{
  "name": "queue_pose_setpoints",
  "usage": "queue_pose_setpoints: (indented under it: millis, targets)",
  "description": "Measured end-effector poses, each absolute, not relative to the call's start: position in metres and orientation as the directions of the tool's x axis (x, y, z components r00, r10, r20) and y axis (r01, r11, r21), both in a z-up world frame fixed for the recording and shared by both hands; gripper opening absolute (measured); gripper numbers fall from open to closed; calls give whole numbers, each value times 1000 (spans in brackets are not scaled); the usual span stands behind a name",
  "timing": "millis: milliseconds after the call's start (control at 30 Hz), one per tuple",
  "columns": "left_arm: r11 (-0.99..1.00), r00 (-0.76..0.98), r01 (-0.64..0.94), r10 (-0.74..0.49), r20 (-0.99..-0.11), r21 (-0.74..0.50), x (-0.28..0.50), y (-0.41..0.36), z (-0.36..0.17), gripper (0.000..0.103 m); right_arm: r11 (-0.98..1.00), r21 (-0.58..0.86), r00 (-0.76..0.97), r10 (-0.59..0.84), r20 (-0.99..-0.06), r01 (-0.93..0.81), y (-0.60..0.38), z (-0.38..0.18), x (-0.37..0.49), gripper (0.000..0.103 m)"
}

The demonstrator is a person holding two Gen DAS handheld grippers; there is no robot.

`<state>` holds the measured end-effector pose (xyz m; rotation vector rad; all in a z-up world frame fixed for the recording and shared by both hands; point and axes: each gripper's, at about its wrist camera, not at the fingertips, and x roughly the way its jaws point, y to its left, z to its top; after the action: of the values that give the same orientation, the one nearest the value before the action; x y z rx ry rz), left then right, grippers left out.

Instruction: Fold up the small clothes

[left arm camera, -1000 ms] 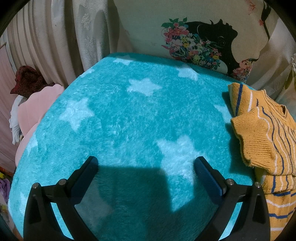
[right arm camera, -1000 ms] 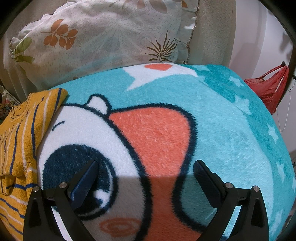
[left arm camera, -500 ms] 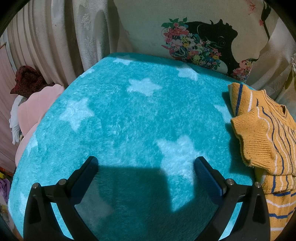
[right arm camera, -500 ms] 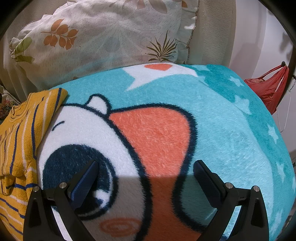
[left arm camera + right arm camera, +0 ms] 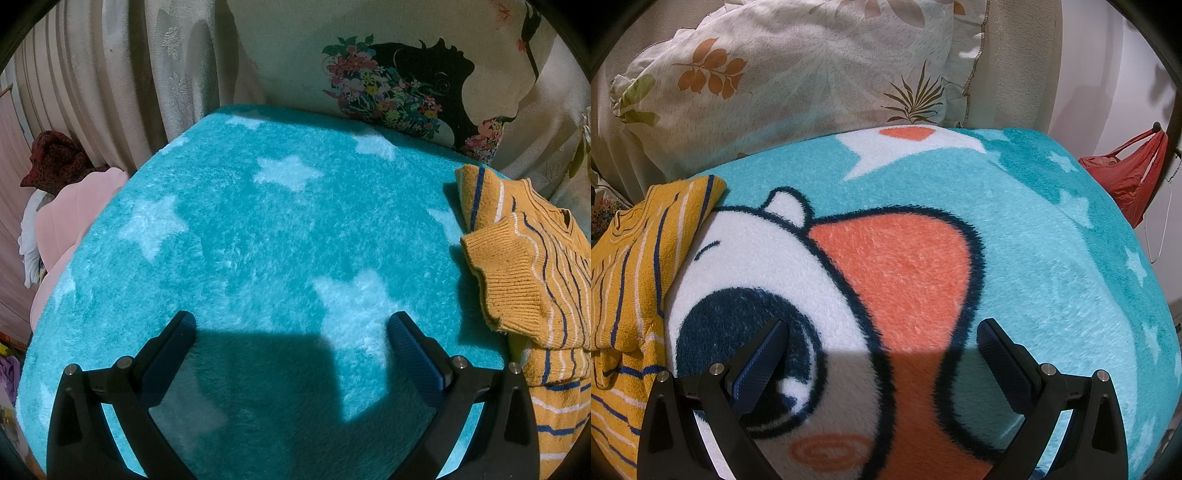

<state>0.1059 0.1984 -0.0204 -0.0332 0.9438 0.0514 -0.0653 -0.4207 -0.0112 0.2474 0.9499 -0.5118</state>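
A small mustard-yellow knit sweater (image 5: 532, 273) with blue and white stripes lies on a fluffy turquoise blanket (image 5: 258, 229), at the right edge of the left wrist view. The same sweater (image 5: 631, 280) fills the left edge of the right wrist view, one sleeve folded over its body. My left gripper (image 5: 291, 325) hangs open over bare blanket, well left of the sweater. Over the blanket's cartoon print (image 5: 886, 280), my right gripper (image 5: 882, 330) is open too, to the right of the sweater. Neither holds anything.
Pillows stand along the back: one with a floral silhouette print (image 5: 406, 81), one with leaf prints (image 5: 783, 81). Pale curtains (image 5: 122, 74) hang at the back left. Pink and dark red cloth (image 5: 62, 192) lies off the bed's left edge; a red bag (image 5: 1126, 177) hangs right.
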Motion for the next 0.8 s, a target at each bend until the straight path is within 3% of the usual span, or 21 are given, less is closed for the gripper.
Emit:
queue_pose_setpoints:
  millis: [800]
  targets:
    - [998, 579, -64, 34, -815, -3, 106, 198, -20, 103, 854, -20, 475, -308, -825, 520, -420, -11, -65, 103]
